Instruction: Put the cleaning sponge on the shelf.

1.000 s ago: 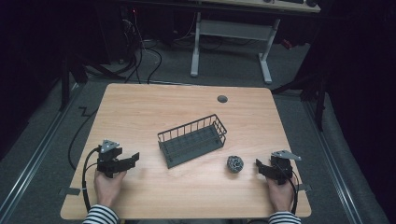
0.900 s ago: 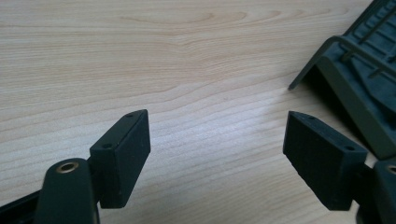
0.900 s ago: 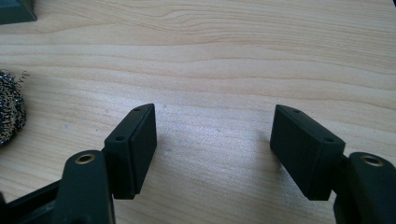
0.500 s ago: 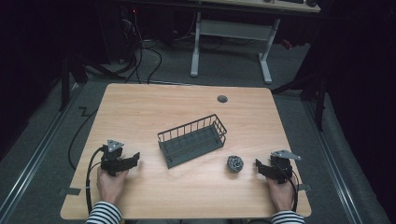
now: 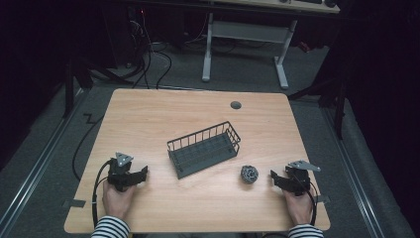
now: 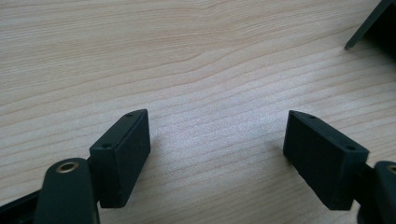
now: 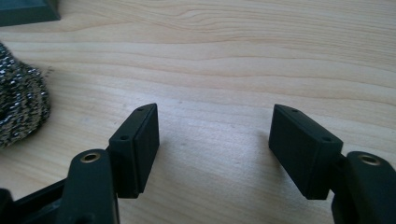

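A dark room surrounds my wooden bench point(image 5: 163, 114). The steel scrubber point(image 5: 249, 174) lies just left of my right tongs point(image 5: 277, 181), far from my left tongs point(image 5: 141, 174). Both tongs are released; the right jaws just narrowed on nothing.

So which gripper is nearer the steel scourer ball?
Right. The right gripper sits open on the table just beside the scourer ball, not touching it. The left gripper, also open, is at the far side, beyond the wire basket.
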`<state>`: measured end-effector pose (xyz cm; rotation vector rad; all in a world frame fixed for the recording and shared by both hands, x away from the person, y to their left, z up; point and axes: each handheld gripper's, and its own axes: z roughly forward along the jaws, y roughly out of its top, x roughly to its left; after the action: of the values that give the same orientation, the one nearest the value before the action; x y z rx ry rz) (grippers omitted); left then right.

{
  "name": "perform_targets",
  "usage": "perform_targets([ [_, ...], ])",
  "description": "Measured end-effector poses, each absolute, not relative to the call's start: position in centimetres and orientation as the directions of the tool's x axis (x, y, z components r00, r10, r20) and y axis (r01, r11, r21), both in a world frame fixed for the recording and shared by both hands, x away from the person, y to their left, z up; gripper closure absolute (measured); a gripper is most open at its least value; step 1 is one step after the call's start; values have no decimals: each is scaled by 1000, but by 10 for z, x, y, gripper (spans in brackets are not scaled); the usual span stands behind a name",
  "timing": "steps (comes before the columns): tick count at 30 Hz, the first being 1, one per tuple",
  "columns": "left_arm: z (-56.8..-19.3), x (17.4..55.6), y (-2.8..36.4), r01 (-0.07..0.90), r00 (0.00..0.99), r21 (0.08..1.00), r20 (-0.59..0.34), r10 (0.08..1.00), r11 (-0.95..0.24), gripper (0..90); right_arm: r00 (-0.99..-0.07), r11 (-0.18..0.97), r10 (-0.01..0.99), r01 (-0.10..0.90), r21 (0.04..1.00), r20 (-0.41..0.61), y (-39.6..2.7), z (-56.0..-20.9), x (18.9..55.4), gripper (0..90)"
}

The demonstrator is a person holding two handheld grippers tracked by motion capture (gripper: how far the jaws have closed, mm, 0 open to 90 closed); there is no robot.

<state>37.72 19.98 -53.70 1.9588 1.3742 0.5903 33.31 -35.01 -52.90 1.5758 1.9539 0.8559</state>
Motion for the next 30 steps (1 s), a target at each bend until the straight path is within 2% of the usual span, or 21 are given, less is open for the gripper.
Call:
perform_targets([
  [12, -537, 378, 200, 639, 351, 735, -16, 936, -227, 214, -340, 212, 940, 603, 769, 8, -331, -507, 303, 318],
  [21, -537, 378, 200, 639, 355, 734, -17, 935, -229, 203, -441, 240, 896, 566, 788, 44, -310, -494, 281, 289],
  [30, -537, 378, 199, 639, 355, 734, -17, 935, -229, 201, -521, 290, 853, 534, 794, 38, -286, -488, 283, 246],
])
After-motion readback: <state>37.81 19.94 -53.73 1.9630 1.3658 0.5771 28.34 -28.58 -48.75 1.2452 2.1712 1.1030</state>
